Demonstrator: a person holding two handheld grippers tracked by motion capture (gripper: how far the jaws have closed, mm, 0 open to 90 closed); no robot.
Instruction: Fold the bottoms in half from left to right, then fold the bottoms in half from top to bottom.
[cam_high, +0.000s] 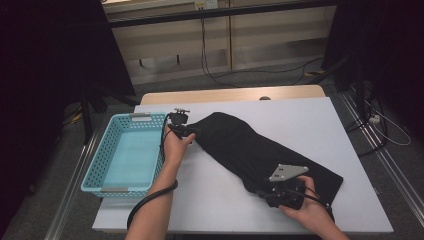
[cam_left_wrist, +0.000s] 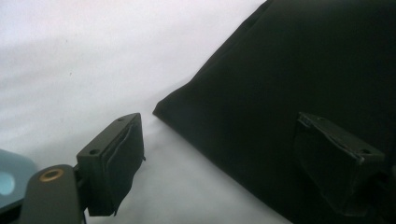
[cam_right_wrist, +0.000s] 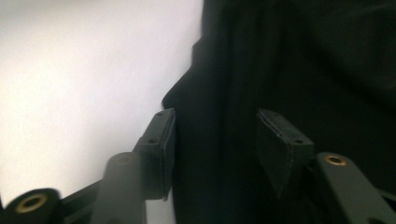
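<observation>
1. Two tongs, left (cam_high: 192, 132) and right (cam_high: 268, 189), gape unclamped at opposite ends of the cloth (cam_high: 250, 147).
2. Cloth lies on the bench (cam_high: 310, 125), right of the basket (cam_high: 107, 165).
3. Risk: shallow bites slip off, since neither pinches fabric.

– What's on the left of the table (cam_high: 215, 200)?
– A light blue basket (cam_high: 95, 172) with holes in its walls, at the table's left edge.
– And behind the table?
– Black cables (cam_high: 235, 75) trailing across the grey floor (cam_high: 250, 80).
</observation>
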